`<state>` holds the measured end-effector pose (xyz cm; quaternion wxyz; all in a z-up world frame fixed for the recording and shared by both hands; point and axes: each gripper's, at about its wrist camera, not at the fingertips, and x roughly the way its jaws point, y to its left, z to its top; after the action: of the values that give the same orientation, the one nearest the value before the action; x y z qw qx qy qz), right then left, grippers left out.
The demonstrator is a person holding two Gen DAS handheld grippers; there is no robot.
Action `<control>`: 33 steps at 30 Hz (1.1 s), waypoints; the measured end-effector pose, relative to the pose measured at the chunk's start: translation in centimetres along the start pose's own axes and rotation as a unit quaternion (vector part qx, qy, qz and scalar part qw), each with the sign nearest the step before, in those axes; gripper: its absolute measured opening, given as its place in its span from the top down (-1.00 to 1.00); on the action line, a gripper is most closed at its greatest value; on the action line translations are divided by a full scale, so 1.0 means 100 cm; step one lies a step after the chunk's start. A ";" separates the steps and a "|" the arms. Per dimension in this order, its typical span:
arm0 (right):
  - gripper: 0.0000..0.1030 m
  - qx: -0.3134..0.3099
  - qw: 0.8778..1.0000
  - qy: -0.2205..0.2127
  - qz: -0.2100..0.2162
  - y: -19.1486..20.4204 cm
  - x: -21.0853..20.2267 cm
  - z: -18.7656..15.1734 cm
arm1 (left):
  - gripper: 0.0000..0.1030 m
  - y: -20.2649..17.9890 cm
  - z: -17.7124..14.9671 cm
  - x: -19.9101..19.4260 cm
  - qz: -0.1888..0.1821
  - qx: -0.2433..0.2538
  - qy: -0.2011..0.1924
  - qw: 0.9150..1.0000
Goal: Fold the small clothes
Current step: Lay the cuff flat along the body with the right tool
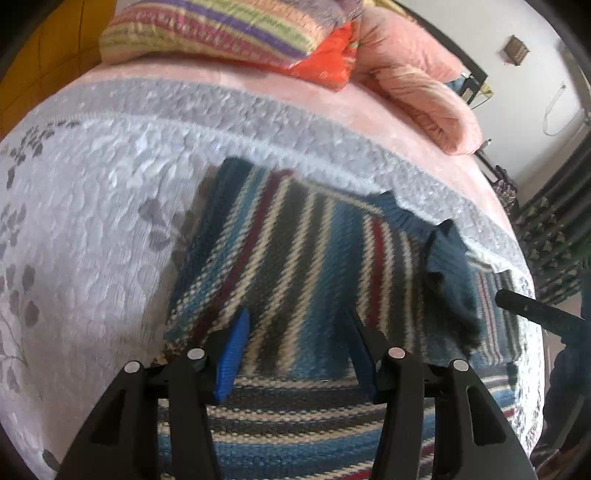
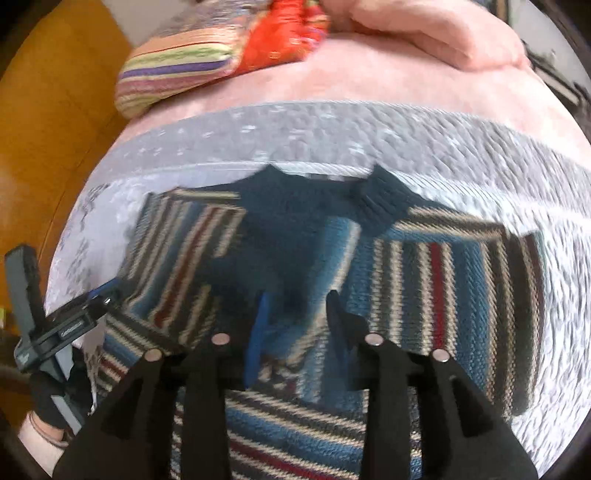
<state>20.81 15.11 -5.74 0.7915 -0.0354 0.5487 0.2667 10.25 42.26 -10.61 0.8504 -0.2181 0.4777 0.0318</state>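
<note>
striped sweater (image 1: pixel 295 258) spread flat on the pale bedspread (image 1: pixel 92 221), right under both tools. left gripper (image 1: pixel 295 332) hovering over the hem, jaws wide apart, empty. right gripper (image 2: pixel 295 317) spread open above the dark teal collar (image 2: pixel 280 206). striped pillow (image 1: pixel 221 29) and pink blanket (image 1: pixel 424 85) well beyond.
</note>
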 end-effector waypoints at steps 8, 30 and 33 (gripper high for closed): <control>-0.21 -0.093 0.993 0.056 -0.043 0.051 0.050 0.001 | -0.02 -0.018 -0.001 0.024 -0.006 0.008 0.036 0.999; 0.68 0.198 0.980 0.027 0.013 -0.114 0.004 -0.045 | -0.02 -0.008 -0.010 0.038 -0.008 0.003 0.038 0.999; 0.67 0.216 0.976 0.032 0.003 -0.125 0.006 -0.060 | -0.02 -0.008 -0.010 0.038 -0.008 0.005 0.036 0.999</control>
<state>21.60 2.55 -11.65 0.7617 0.1299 0.6184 0.1432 11.72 40.52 -13.97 0.8338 -0.2189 0.5067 0.0146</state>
